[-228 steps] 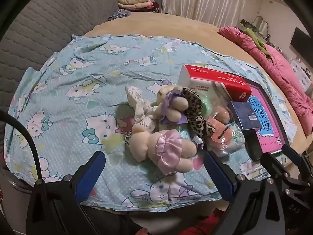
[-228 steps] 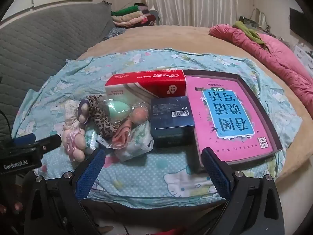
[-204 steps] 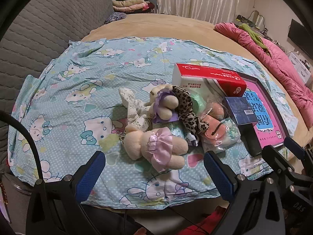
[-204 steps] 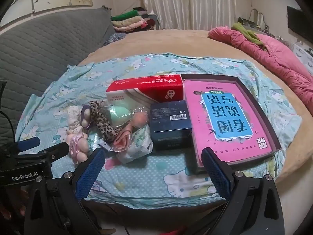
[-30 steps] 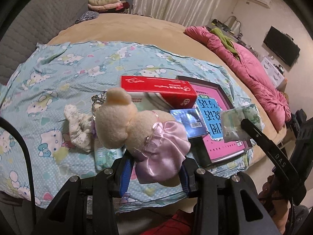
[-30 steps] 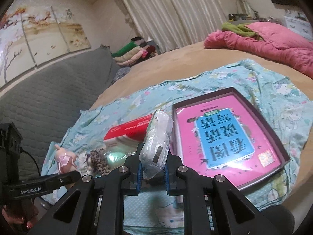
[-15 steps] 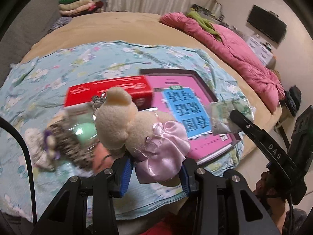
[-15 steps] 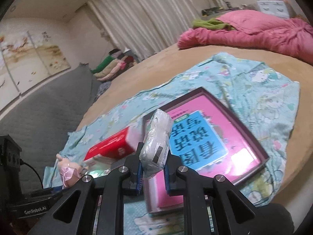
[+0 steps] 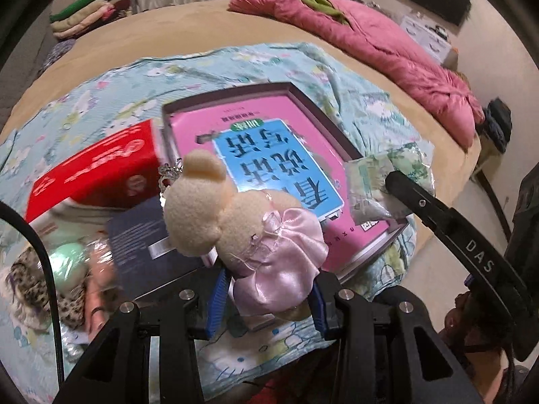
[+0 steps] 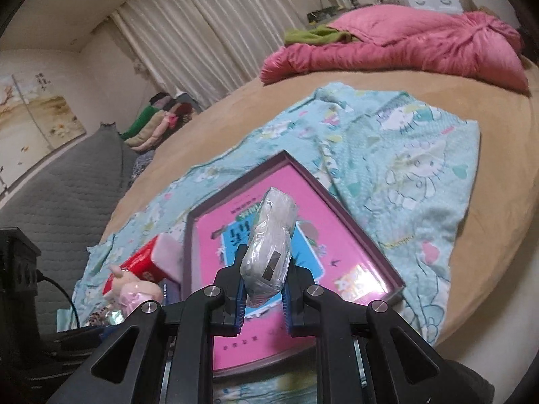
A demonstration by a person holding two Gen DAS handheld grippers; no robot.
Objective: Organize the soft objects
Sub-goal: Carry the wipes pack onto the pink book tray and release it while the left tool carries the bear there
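My left gripper [image 9: 266, 298] is shut on a cream plush bear in a pink satin dress [image 9: 246, 225], held above the near edge of the bed. Behind the bear lies a shallow dark-rimmed box [image 9: 316, 107] with a pink and blue book cover in it. My right gripper [image 10: 262, 298] is shut on a clear plastic packet of pale soft pads [image 10: 271, 239], lifted over the same box [image 10: 357, 229]. In the left wrist view that packet [image 9: 367, 181] and the right gripper's arm show at the right. The bear [image 10: 133, 291] appears small at the lower left of the right wrist view.
A red tissue box [image 9: 97, 171], a dark blue box [image 9: 148, 245], a mint sponge [image 9: 67, 266] and a leopard-print fabric piece [image 9: 27, 279] lie on the cartoon-cat blue sheet [image 10: 404, 155]. A pink quilt [image 10: 404, 43] lies at the far side. Folded clothes [image 10: 158, 118] are stacked by the curtains.
Both grippers have swung to the right over the bed, each keeping its hold. The pink box now sits right behind the bear and under the packet; the pile of soft things has slid to the left edge.
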